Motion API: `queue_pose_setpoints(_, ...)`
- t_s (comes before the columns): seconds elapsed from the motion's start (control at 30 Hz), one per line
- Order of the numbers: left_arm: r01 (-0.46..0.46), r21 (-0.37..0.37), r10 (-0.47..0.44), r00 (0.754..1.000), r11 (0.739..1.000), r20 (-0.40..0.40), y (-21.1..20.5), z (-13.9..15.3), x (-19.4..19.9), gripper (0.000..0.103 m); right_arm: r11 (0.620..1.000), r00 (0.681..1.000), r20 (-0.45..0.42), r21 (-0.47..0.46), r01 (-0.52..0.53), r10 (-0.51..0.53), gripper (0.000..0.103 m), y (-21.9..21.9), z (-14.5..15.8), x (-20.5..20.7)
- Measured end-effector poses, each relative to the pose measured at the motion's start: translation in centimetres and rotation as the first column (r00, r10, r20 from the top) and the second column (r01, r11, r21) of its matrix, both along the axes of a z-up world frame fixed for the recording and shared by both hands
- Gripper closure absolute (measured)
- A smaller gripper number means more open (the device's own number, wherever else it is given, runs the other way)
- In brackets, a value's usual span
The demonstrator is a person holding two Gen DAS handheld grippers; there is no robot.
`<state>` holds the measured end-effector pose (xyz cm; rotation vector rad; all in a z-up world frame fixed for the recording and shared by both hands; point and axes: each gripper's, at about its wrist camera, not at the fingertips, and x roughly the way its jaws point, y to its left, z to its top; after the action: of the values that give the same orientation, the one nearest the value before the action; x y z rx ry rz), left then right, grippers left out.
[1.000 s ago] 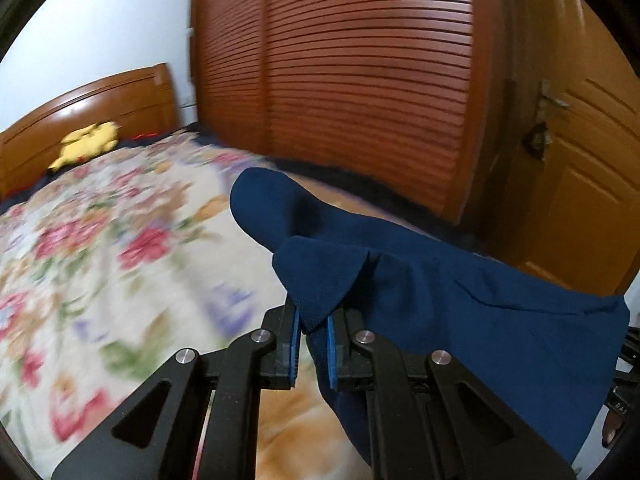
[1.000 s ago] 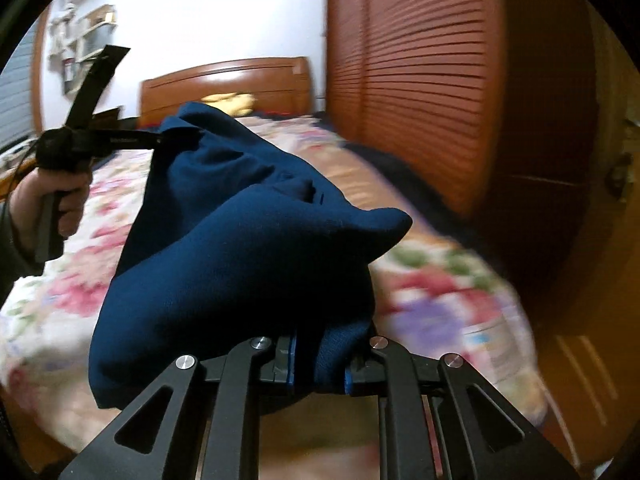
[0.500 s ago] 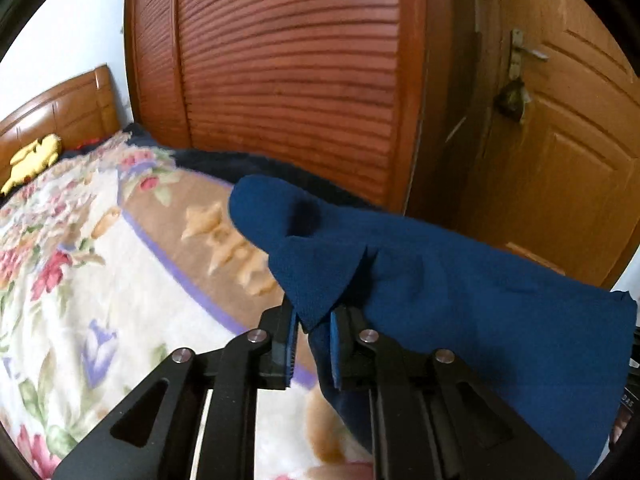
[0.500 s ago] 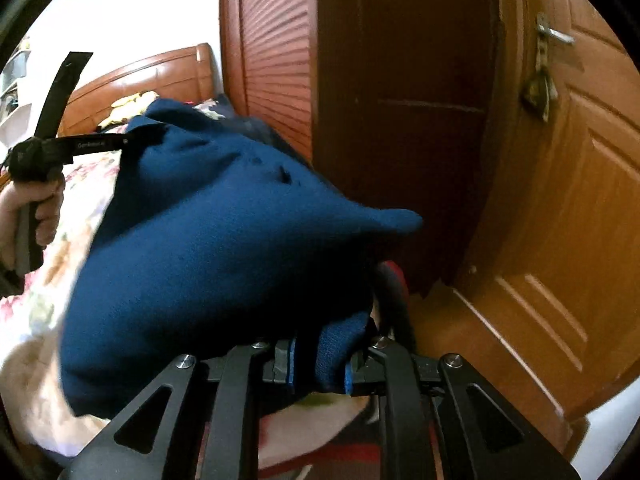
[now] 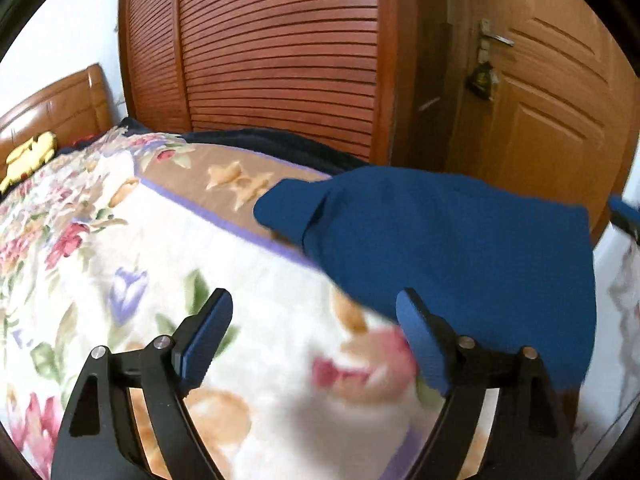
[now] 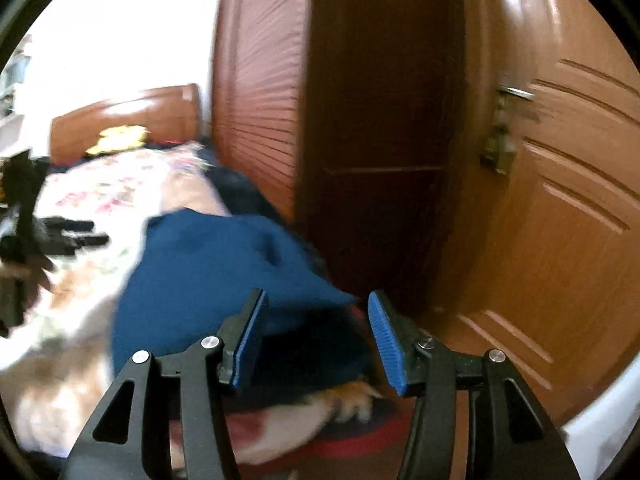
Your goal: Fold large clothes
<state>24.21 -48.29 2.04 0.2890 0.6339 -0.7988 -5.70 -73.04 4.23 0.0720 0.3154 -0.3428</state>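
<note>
Both tools have just been opening: the left tool (image 5: 314,326) stands wide with only bedding between its blue pads, and the right tool (image 6: 316,338) is released too, nothing pinched. The folded dark blue knit garment (image 5: 460,256), clamped at both ends a second ago, now lies dropped on the floral fleece blanket (image 5: 120,240) near the bed's foot; beyond stands the louvred wooden wardrobe (image 5: 280,52). The fold looks delivered

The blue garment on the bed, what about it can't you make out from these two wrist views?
- Blue garment: type, sleeves and fold count unclear; it is bunched, and motion blur smears its near edge in both views.
- Its far side: hidden by its own bulk.
- Left gripper in the right wrist view: blurred, jaws unreadable there.
- Bed foot: cut off by the frame edge.
</note>
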Motion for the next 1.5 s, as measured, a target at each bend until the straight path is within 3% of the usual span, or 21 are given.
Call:
queue_pose_setpoints(0.1,0.015,0.006,-0.015,1.0,1.0,0.016,1.9,-0.5,-1.9,0.016,0.999,0.999,0.0,-0.02,-0.05,0.05,0.049,1.5,0.3,1.1)
queue_pose_setpoints(0.3,-0.025,-0.025,0.025,1.0,0.999,0.012,6.6,-1.7,-5.2,0.016,0.993,0.992,-0.055,0.024,-0.113,0.114,0.049,2.3,-0.5,4.7)
queue_pose_setpoints(0.33,-0.04,-0.027,0.041,0.999,0.999,0.012,7.4,-2.0,-5.4,0.016,0.99,0.989,-0.072,0.064,-0.126,0.13,0.049,1.9,-0.9,5.0)
queue_pose_setpoints(0.4,-0.056,-0.023,0.056,0.998,0.998,0.008,8.9,-2.6,-6.1,0.016,0.984,0.985,-0.116,0.135,-0.112,0.128,0.049,0.5,-2.1,7.0)
queue_pose_setpoints(0.53,-0.1,-0.032,0.1,0.995,0.994,-0.002,12.5,-3.4,-7.7,0.016,0.99,0.974,-0.197,0.104,-0.092,0.111,0.049,-1.0,-3.5,8.7)
queue_pose_setpoints(0.63,-0.132,-0.035,0.133,0.991,0.991,0.026,15.0,-3.1,-9.2,0.016,0.984,0.979,-0.175,0.159,-0.078,0.106,0.049,-1.7,-3.5,8.6)
queue_pose_setpoints(0.77,-0.17,-0.049,0.172,0.983,0.984,0.056,18.5,-2.2,-11.1,0.016,0.991,0.983,-0.171,0.125,-0.038,0.059,0.049,-0.5,-2.3,7.6)
queue_pose_setpoints(0.87,-0.203,-0.06,0.207,0.976,0.977,0.072,21.1,-1.5,-12.7,0.016,0.993,0.986,-0.151,0.1,-0.055,0.07,0.049,1.7,-1.4,6.7)
queue_pose_setpoints(1.0,-0.235,-0.056,0.24,0.961,0.97,0.135,24.0,-1.3,-15.8,0.016,0.987,0.983,-0.114,0.078,-0.138,0.146,0.049,5.9,0.2,4.8)
queue_pose_setpoints(1.1,-0.233,-0.061,0.24,0.962,0.971,0.134,25.9,-1.6,-17.8,0.016,0.975,0.972,-0.088,0.057,-0.215,0.219,0.049,9.5,1.0,3.2)
queue_pose_setpoints(1.37,-0.311,-0.121,0.323,0.941,0.943,0.096,31.8,-2.5,-20.2,0.016,0.909,0.907,-0.071,0.025,-0.415,0.416,0.049,19.2,1.6,0.9)
queue_pose_setpoints(1.5,-0.379,-0.129,0.391,0.916,0.916,0.089,35.2,-3.3,-20.5,0.016,0.87,0.867,-0.072,0.023,-0.493,0.493,0.049,23.0,0.7,0.2)
